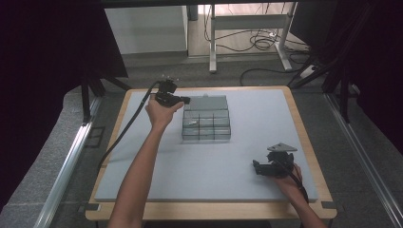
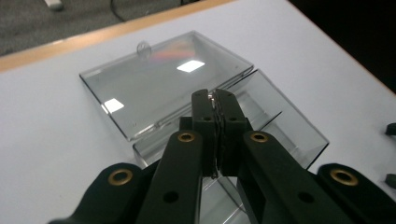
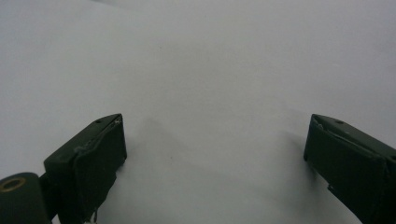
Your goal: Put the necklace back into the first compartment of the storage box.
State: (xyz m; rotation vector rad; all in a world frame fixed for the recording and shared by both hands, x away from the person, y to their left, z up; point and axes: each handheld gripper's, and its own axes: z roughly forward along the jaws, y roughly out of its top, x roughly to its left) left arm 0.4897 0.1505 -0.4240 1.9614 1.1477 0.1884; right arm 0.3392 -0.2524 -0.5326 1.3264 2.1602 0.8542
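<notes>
Toward twelve o'clock on the bench [image 1: 142, 156], the left gripper [image 2: 215, 100] hovers over the open clear compartment box [image 2: 280, 126], fingers pinched on a tiny glinting piece. Next move, likely: lower and release into a cell. The right gripper [image 3: 215, 140] rests open at five o'clock.

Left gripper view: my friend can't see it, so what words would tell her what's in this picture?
Two black jaws of the left gripper are pressed shut, with something tiny and shiny pinched at their tips, above a clear plastic box. The box's clear lid lies open flat on the pale grey table.
</notes>
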